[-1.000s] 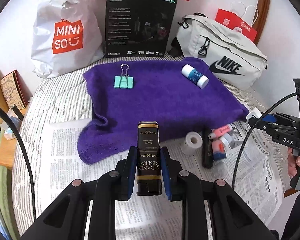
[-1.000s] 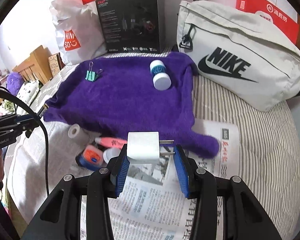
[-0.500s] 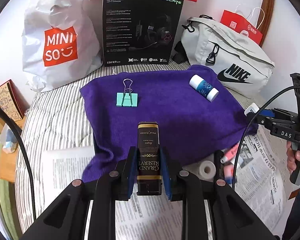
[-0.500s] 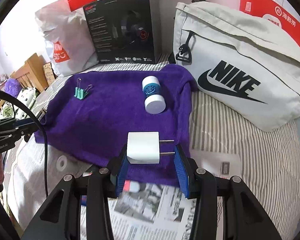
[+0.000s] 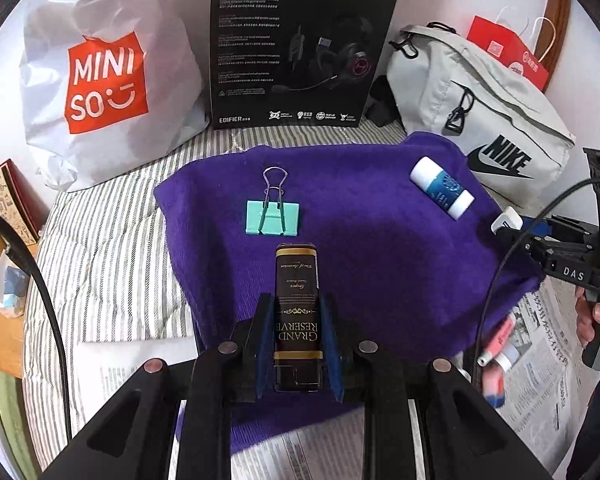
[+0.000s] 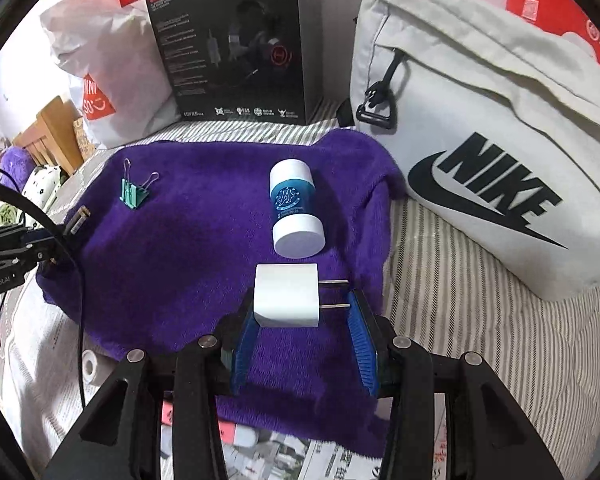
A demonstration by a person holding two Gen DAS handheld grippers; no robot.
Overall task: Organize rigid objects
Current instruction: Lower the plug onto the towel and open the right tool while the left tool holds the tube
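Note:
My left gripper (image 5: 296,340) is shut on a dark "Grand Reserve" tin (image 5: 297,304), held over the near part of a purple towel (image 5: 380,264). A teal binder clip (image 5: 272,218) lies just beyond the tin; a blue-and-white bottle (image 5: 442,192) lies at the towel's far right. My right gripper (image 6: 300,328) is shut on a white plug adapter (image 6: 286,295), prongs pointing right, over the towel (image 6: 188,248) just in front of the bottle (image 6: 296,208). The clip (image 6: 134,194) lies far left there.
A Miniso bag (image 5: 100,80), a black headset box (image 5: 296,44) and a white Nike bag (image 6: 492,148) stand behind the towel. Small items, a pink tube (image 5: 500,336) and a tape roll (image 6: 88,366) lie on newspaper (image 5: 540,360) near the towel's front edge.
Both grippers have moved forward from over the newspaper to over the purple towel, each still holding its object. The clip and bottle look closer.

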